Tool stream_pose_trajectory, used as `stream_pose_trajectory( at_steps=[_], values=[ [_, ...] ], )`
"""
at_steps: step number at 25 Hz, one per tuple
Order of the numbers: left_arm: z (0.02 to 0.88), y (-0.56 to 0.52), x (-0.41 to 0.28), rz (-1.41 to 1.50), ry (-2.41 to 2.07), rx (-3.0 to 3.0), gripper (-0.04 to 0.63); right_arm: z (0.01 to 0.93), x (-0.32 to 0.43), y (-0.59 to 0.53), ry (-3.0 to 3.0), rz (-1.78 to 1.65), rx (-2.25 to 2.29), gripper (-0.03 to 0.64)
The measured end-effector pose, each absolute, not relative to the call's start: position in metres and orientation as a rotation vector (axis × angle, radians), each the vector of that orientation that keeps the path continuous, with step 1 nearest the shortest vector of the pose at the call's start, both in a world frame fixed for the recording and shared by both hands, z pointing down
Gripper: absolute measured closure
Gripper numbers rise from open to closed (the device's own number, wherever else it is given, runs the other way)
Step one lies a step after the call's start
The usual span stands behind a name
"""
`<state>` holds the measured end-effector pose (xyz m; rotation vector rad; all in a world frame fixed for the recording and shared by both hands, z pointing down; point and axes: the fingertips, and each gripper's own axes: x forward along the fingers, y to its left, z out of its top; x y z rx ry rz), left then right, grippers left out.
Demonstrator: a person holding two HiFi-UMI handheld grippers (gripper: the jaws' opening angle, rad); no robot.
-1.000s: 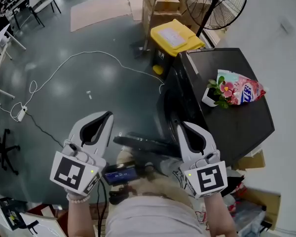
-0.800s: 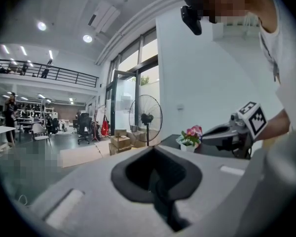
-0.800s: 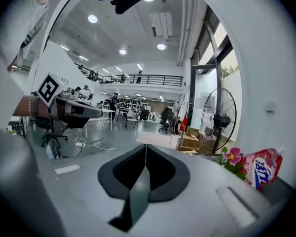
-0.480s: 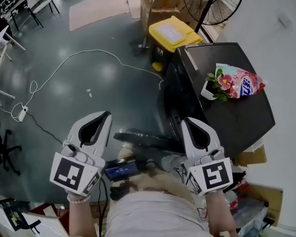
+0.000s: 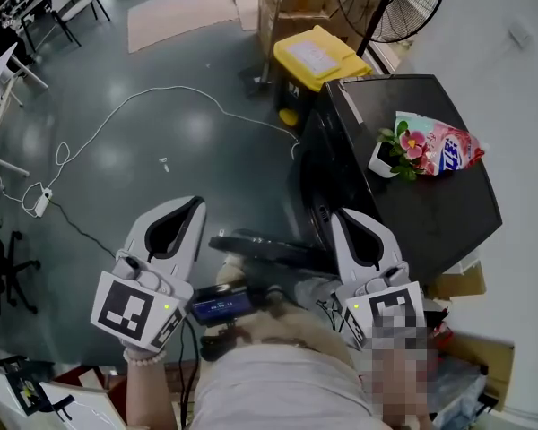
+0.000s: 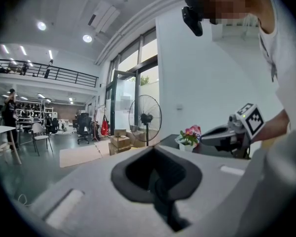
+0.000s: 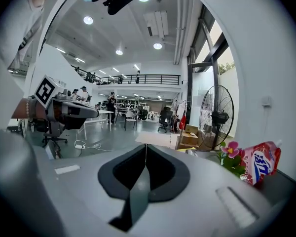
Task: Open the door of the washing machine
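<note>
Opening of the door: judged not yet begun; no gripper is laid on the machine.
Washing machine: a black cabinet [image 5: 430,231] is set against the white wall at the right of the head view. Its front is turned towards the open floor [image 5: 188,150], which is probably why it is faced from that side.
Door: it is expected on the dark front face [image 5: 314,177], which is seen steeply from above, so no handle can be made out. A dark flat piece [image 5: 269,249] juts out low between the two grippers. Whether that is the door already swung out cannot be told.
Left gripper [image 5: 197,202]: the jaws are pressed together with nothing between them. It is held almost level over the floor, well apart from the machine, and seems to be kept in reserve.
Right gripper [image 5: 336,215]: the jaws are closed on nothing. It is held just beside the machine's front, on the side where the door is to be reached; no contact is seen.
Machine top: a potted flower [image 5: 390,155] and a pink detergent bag [image 5: 448,149] are laid well back, so a swinging door would likely be left unhindered.
Surroundings: a yellow-lidded bin [image 5: 321,58] is placed just beyond the machine, and a white cable [image 5: 161,97] is trailed across the floor.
Next move, as a judgement: the right jaws would need to be parted for a handle, or hooked behind the door's edge.
</note>
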<state>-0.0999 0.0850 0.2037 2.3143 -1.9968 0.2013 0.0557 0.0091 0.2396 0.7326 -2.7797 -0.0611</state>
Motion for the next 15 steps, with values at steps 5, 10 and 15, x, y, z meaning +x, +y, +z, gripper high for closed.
stream_pose_trajectory(
  at_steps=[5,10,15],
  values=[
    [0.2014,0.0873,-0.1013,0.158,-1.998,2.309,0.601,0.2453,0.0546,0.0121,-2.76,-0.085,0.722,0.611],
    [0.2035,0.0885,-0.1027,0.161,-2.009,2.302,0.601,0.2457,0.0537,0.0126,-2.755,-0.104,0.715,0.611],
    [0.2035,0.0905,-0.101,0.161,-2.006,2.301,0.601,0.2431,0.0535,0.0155,-2.747,-0.137,0.716,0.611]
  ],
)
